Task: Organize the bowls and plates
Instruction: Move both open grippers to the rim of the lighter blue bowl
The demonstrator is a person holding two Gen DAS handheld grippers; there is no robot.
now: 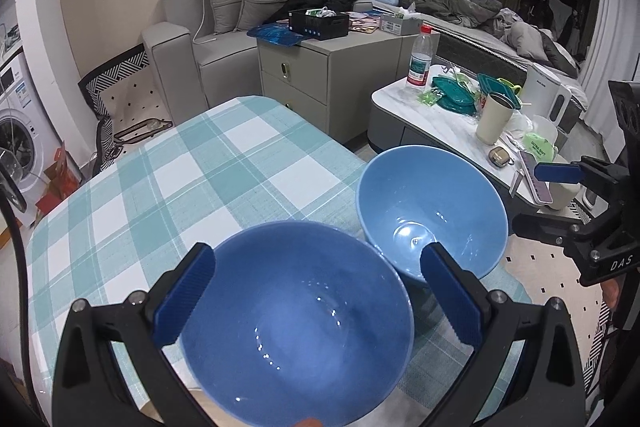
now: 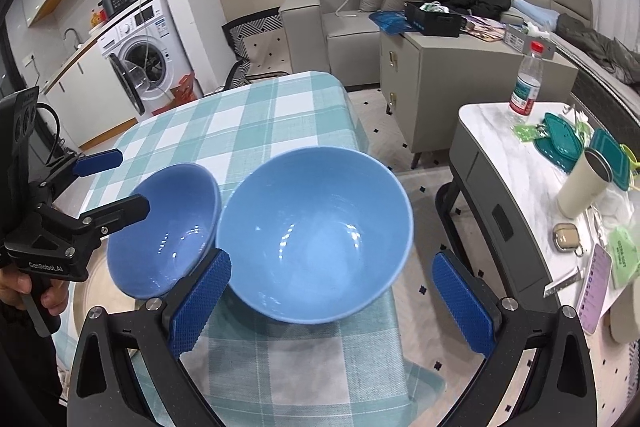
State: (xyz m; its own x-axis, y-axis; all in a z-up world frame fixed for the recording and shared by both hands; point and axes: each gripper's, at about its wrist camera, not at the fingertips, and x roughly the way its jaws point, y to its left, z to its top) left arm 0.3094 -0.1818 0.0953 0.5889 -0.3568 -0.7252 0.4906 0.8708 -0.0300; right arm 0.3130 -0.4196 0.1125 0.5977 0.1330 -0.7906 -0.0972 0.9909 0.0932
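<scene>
Two blue bowls stand side by side near the right edge of the checked tablecloth (image 1: 168,179). The darker blue bowl (image 1: 296,319) lies between the wide-open fingers of my left gripper (image 1: 316,291); it also shows in the right wrist view (image 2: 168,231). The lighter blue bowl (image 2: 316,231) lies between the wide-open fingers of my right gripper (image 2: 332,291); it also shows in the left wrist view (image 1: 432,211). The bowls' rims nearly touch. A beige plate (image 2: 96,291) lies under the darker bowl. Neither gripper grips anything.
A marble side table (image 2: 492,131) to the right holds a water bottle (image 2: 526,83), teal lids (image 2: 560,143), a cream tumbler (image 2: 584,183) and a phone (image 2: 596,291). A grey cabinet (image 1: 320,79), sofa and washing machine (image 2: 144,59) stand beyond the table.
</scene>
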